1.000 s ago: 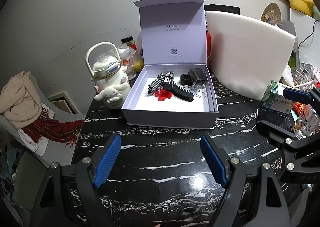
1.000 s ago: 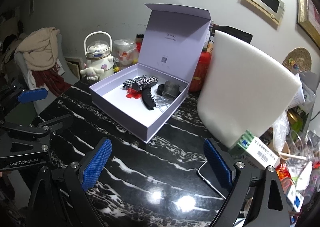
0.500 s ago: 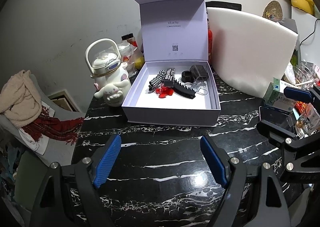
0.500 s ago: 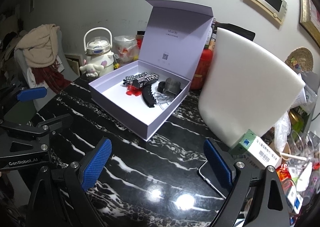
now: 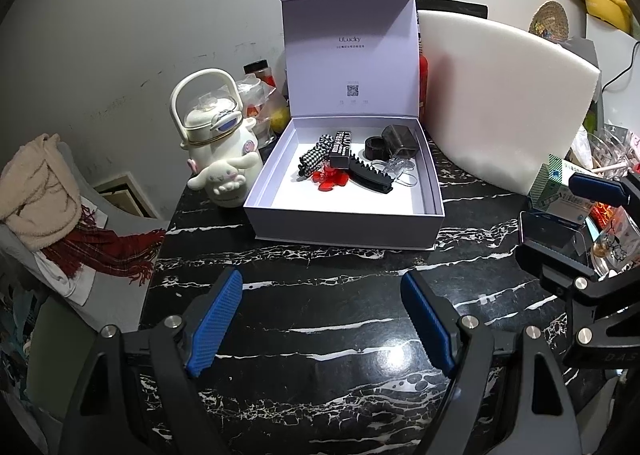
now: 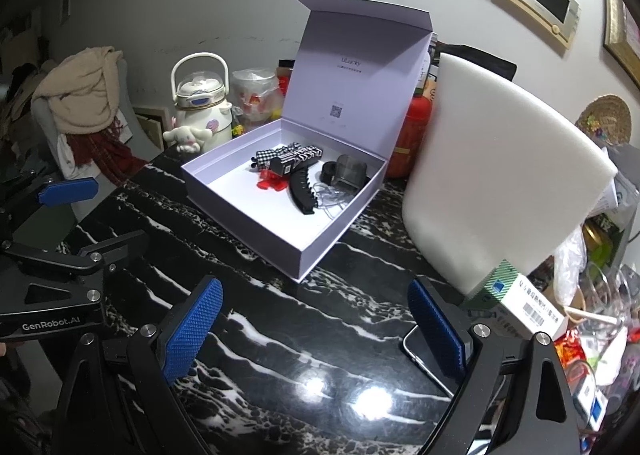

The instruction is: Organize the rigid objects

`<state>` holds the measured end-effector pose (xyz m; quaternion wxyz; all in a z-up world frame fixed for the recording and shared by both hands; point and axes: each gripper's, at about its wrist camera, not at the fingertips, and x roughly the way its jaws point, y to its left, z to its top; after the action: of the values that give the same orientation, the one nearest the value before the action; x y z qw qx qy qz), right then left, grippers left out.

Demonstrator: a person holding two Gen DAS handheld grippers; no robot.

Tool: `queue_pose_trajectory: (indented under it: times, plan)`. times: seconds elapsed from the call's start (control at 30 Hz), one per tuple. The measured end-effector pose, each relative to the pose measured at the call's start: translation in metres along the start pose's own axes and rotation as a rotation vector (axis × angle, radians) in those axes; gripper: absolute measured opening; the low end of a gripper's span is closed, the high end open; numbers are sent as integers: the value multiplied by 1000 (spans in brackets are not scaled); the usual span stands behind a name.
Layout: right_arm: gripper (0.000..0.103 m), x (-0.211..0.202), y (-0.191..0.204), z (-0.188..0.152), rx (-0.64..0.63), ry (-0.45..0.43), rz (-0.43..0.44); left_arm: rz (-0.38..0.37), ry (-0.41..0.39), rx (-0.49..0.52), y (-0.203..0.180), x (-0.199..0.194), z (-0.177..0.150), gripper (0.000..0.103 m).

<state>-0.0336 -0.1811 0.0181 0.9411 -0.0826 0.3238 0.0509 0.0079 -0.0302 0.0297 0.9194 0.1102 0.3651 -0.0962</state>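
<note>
**A:** What has changed over the last second?

**B:** Almost nothing. Compared with a second ago, both views show the same layout; the box (image 5: 344,215) sits a shade differently in frame, but nothing in it has shifted. I hold both hands still over the bare worktop (image 5: 320,307). I read that as a pause: either the sorting is finished or I am choosing the next thing to take.

**A:** And the tongs?

**B:** The left tongs (image 5: 320,323) stand wide apart with only marble between the pads, gripping nothing. The right tongs (image 6: 316,331) are the same: spread, empty, aimed at the near corner of the box.

**A:** Walk me across, left to right.

**B:** Far left, off the worktop, a scarf (image 5: 40,183) is draped on a chair. Then the kettle (image 5: 216,135) with a plush toy (image 5: 224,179) leaning on its front, just beside the box's left wall. The box is lavender, lid (image 5: 352,51) propped upright at the back. Right of it a white foam slab (image 5: 504,103) leans against the wall, then a green carton (image 5: 560,195) and a phone (image 6: 424,347) lying flat by my right pad.

**A:** What is in the box?

**B:** All bunched toward the back. From the left: a checked clip (image 5: 316,155), a red clip (image 5: 330,179) in front of it, a small black packet (image 5: 342,149), a black claw clip (image 5: 370,177), clear hair ties (image 5: 396,169), a black ring (image 5: 376,147) and a dark cup (image 5: 400,141) at the rear right. The front half is empty.
</note>
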Motion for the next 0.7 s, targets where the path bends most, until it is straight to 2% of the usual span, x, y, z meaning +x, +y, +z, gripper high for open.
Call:
queue_pose_trajectory:
  times: [0.7]
  plan:
    - [96,7,2,1,-9,18,-1,3,19,-10,8,6,-3,82]
